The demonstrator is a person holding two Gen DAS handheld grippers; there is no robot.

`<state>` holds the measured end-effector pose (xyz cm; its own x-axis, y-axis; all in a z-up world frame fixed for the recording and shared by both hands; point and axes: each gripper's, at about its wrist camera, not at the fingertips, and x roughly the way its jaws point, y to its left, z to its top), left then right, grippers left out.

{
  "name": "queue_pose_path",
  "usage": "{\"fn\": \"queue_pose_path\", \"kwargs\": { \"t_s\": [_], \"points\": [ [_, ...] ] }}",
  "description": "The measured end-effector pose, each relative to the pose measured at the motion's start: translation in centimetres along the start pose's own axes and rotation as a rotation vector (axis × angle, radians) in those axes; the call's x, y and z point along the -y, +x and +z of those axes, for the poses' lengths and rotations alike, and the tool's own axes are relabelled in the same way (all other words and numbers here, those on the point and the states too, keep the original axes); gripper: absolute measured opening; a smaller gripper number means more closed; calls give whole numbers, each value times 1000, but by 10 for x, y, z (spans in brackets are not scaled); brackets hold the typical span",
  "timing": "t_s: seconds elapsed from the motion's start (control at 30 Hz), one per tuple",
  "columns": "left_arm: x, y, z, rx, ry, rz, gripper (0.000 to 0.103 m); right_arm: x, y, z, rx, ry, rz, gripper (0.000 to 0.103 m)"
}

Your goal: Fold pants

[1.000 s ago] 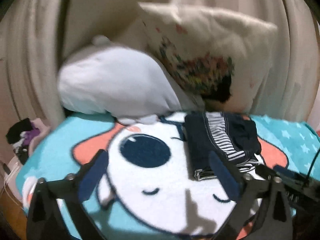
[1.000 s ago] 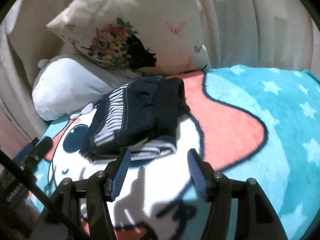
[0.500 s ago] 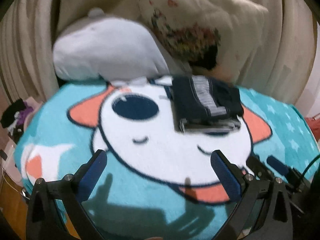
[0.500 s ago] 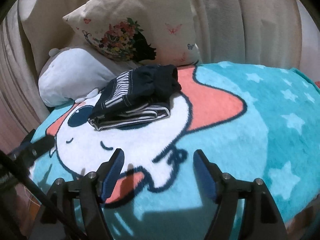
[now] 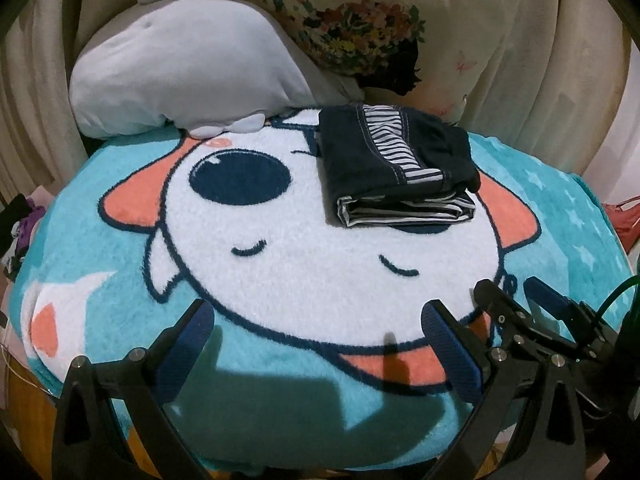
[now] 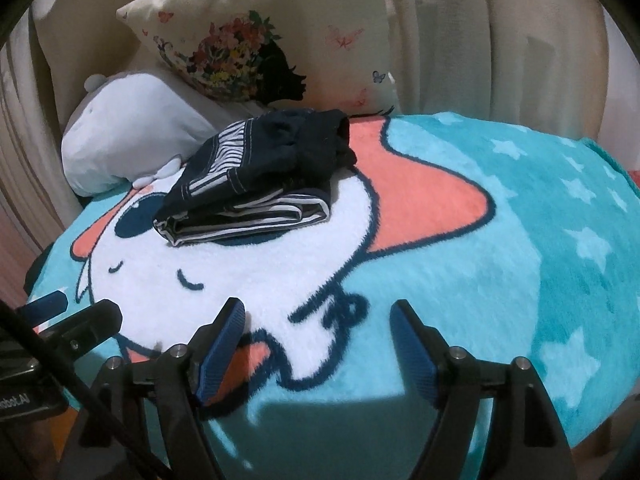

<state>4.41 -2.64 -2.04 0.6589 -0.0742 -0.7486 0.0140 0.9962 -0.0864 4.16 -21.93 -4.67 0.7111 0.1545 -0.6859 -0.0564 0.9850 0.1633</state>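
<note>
Blanket bears folded pants; your left gripper and right gripper hang empty, jaws apart, job apparently done.

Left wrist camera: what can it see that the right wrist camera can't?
Only the left wrist view shows purple clutter beside the bed and a red thing at the far edge. Only the right wrist view shows the blanket's big starry side. Both show the folded pants, grey plush, flower pillow, and the open left gripper and right gripper.

Navy striped pants, teal cartoon blanket
</note>
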Motion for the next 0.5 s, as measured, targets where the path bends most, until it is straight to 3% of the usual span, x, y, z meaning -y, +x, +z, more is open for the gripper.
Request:
{"fn": "queue_pose_path", "kwargs": {
  "t_s": [0.5],
  "points": [
    [-7, 9, 8, -11, -6, -23, 103, -7, 9, 5, -6, -19, -15, 84]
  ]
}}
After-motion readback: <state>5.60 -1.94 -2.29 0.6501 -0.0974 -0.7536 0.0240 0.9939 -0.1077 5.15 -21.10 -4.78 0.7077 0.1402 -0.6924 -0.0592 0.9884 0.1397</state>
